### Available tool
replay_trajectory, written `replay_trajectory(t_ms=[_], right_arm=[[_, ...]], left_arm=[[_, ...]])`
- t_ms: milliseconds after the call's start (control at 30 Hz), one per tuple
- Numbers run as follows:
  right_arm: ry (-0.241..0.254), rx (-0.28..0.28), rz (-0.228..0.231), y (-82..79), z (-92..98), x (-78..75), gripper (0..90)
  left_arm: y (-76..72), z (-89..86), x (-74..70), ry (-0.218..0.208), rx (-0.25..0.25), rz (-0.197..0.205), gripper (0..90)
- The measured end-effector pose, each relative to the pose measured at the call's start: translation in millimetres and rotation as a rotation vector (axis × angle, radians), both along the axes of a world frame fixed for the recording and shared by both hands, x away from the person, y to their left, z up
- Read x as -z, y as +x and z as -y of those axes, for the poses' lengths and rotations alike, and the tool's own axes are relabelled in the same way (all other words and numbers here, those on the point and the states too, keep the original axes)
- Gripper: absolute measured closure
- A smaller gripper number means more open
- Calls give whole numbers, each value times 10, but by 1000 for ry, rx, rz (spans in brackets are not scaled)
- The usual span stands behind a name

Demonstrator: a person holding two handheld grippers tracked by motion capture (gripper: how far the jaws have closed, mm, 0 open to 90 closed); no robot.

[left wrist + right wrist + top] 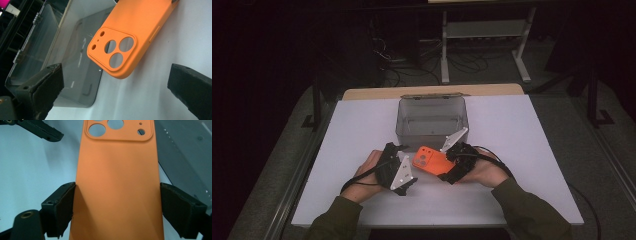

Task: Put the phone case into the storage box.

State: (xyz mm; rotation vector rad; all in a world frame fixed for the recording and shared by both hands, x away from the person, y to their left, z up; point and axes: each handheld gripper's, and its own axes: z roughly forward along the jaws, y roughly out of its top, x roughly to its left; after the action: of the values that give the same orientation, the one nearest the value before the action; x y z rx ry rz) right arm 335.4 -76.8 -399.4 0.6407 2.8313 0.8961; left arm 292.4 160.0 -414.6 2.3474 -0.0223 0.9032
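Right gripper (117, 207): we hold it closed on the orange phone case (117, 182), one black pad pressed against each long edge of the case's lower half.
Phone case, seen from the right fingers (62, 205): it runs straight out ahead of them, back side up, with the camera cut-outs at the far end.
Phone case, seen from above: we see the phone case (431, 161) sticking out from the right gripper (453, 162) toward our left gripper (408, 184), just in front of the box.
Left gripper (115, 82): its jaws stand wide apart with nothing between the pads.
Phone case, seen from the left fingers (47, 85): the camera end of the phone case (130, 32) sits ahead of the gap and a little beyond it, touching neither pad.
Clear box (432, 120): the lidded plastic box lies just beyond both sets of fingertips on the white table (522, 130); from the left fingers it shows as the clear box (72, 57) ahead on their left side, partly behind the case.
Hands: our left hand (367, 172) and right hand (484, 172) each wrap a gripper body behind the fingers.
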Motion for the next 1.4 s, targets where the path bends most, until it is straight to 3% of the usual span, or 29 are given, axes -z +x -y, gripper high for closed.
replay_trajectory(t_ms=[733,1100,1133,1400], right_arm=[[-4,-2,1,2,3,-1,157],[-4,-1,1,2,4,-2,156],[-5,-1,2,2,5,-2,157],[-5,-3,1,5,7,-1,157]], left_arm=[[-45,41,34,48,14,103,0],[-64,61,45,87,25,150,0],[-66,56,29,117,25,161,0],[-81,70,37,147,38,202,0]])
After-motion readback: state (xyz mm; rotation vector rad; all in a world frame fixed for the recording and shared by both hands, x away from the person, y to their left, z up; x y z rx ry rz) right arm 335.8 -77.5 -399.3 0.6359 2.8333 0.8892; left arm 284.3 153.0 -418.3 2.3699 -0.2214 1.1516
